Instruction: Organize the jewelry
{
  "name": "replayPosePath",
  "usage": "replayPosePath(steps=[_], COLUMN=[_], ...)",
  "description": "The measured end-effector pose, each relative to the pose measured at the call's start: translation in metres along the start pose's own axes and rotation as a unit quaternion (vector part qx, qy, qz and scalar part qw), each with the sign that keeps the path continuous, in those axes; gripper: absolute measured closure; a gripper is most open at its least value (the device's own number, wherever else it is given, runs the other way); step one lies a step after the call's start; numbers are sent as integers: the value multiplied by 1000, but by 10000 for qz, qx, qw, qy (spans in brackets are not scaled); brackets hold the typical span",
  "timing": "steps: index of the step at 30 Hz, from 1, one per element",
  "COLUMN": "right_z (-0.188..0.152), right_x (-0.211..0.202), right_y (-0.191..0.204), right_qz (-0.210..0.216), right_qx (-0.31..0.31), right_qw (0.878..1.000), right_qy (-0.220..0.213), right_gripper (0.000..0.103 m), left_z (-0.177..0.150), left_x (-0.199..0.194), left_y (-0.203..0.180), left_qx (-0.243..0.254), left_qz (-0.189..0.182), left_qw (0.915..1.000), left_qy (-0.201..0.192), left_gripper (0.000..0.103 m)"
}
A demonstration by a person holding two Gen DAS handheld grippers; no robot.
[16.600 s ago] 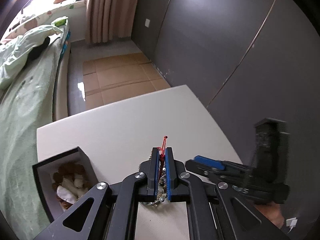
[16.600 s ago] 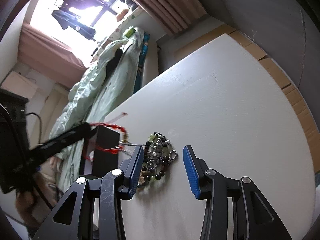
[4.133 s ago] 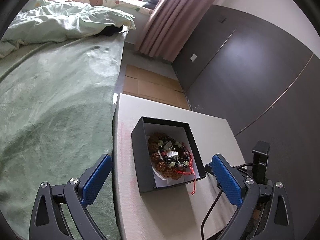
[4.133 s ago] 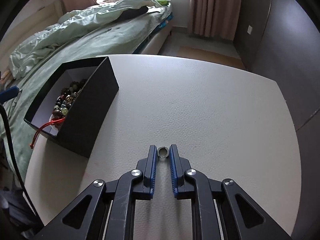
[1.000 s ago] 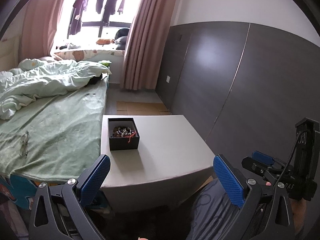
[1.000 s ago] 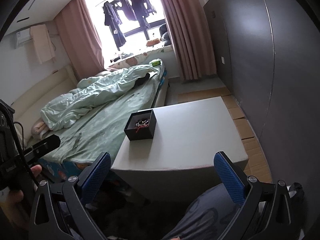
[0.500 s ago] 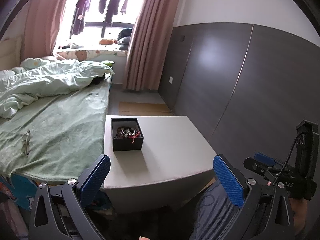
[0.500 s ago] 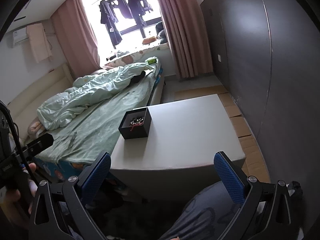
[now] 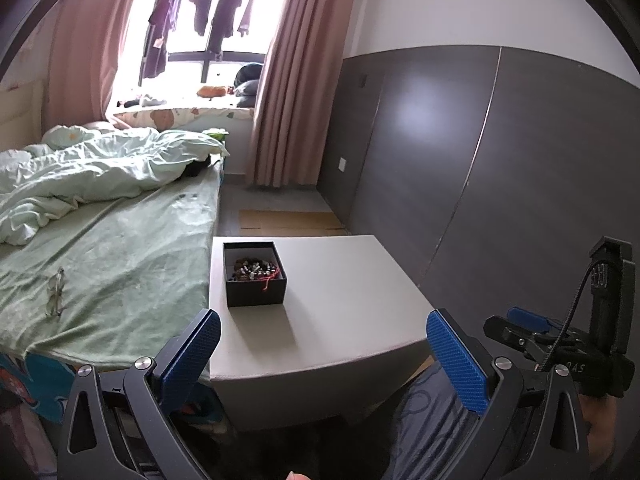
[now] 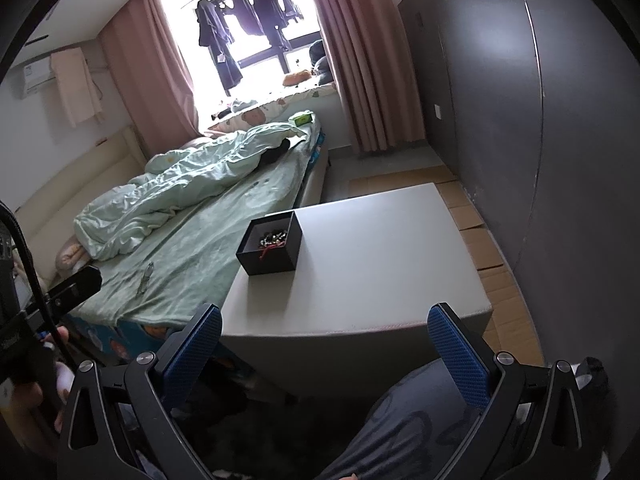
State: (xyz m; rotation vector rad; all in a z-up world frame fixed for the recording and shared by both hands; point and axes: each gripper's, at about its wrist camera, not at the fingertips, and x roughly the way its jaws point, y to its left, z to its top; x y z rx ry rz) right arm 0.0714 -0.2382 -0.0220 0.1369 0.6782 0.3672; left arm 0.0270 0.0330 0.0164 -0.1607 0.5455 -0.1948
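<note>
Only from right wrist: air conditioner [image 10: 34,74]

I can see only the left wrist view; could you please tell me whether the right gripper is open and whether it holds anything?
Observer: In its own view the right gripper is wide open, with nothing between its fingers.
Operator: Thank you. What is on the floor along the table's right side?
Observer: Flattened cardboard lies there, between the table and the dark wall.
Operator: And what is on the wall left of the window?
Observer: An air conditioner is mounted there, with a pale cloth draped over its end.
</note>
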Motion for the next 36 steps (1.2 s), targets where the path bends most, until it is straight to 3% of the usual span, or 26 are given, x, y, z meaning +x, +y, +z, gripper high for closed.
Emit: replayPosePath(steps=[9, 20, 36], right_z=[-1, -2, -5], right_x=[-2, -4, -1], right_y=[0, -3, -5], right_qz=[41, 36, 43], right_qx=[45, 85, 195], right_qw=[10000, 10000, 9998], right_qy=[-34, -36, 38], right_gripper=[0, 0, 0], left_z=[1, 3, 3], left_x=[-6, -7, -6], left_y=[-3, -1, -11], left_qx=[12, -32, 175], left_qz=[32, 328, 256], left_qw=[10000, 9994, 9995], left_qy=[-73, -124, -88], left_gripper=[0, 0, 0])
